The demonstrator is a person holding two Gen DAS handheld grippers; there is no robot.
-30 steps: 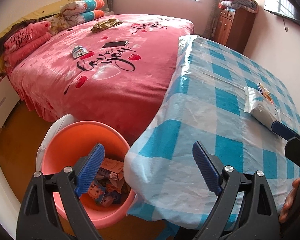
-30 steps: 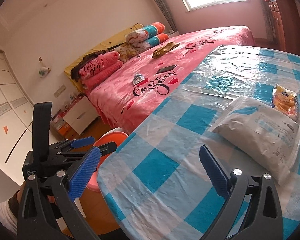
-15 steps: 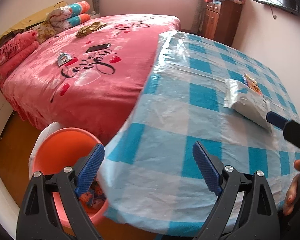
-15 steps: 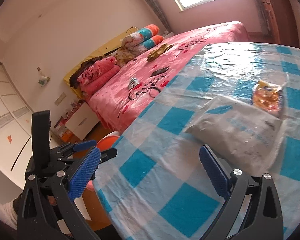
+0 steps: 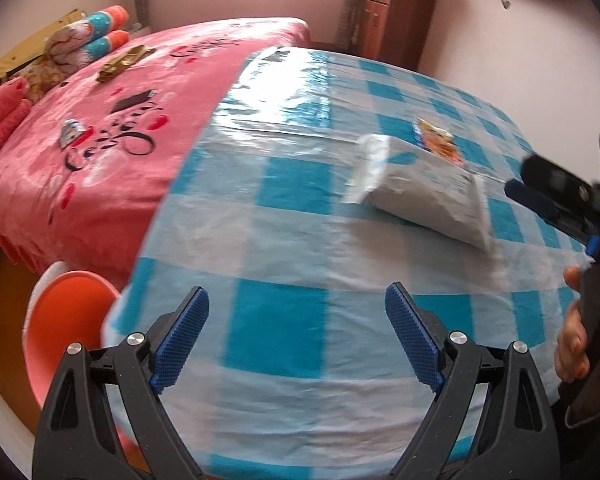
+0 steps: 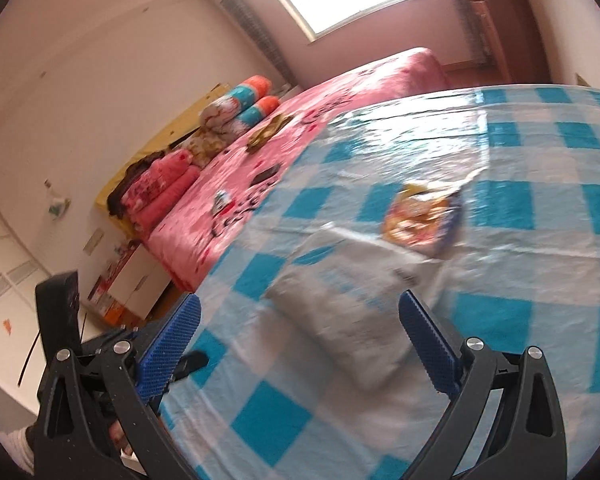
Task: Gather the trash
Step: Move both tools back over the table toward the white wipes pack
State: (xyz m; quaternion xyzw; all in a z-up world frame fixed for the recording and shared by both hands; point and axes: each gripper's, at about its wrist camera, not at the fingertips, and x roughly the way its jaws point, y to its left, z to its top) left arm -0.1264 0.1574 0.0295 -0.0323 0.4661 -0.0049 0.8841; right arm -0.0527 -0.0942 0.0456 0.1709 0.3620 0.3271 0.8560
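Observation:
A grey-white plastic bag lies on the blue-checked table, with a small orange snack wrapper just behind it. In the right wrist view the bag lies between and just ahead of my open right gripper, and the wrapper lies beyond it. My left gripper is open and empty above the table's near edge. An orange trash bucket stands on the floor left of the table. The right gripper also shows in the left wrist view next to the bag.
A pink bed runs along the table's left side with a phone and a small wrapper on it. A wooden cabinet stands at the back. A white nightstand stands by the bed.
Both grippers have moved forward over the table toward the bag. The left gripper has swung right, away from the bucket. The right gripper now straddles the bag's near end.

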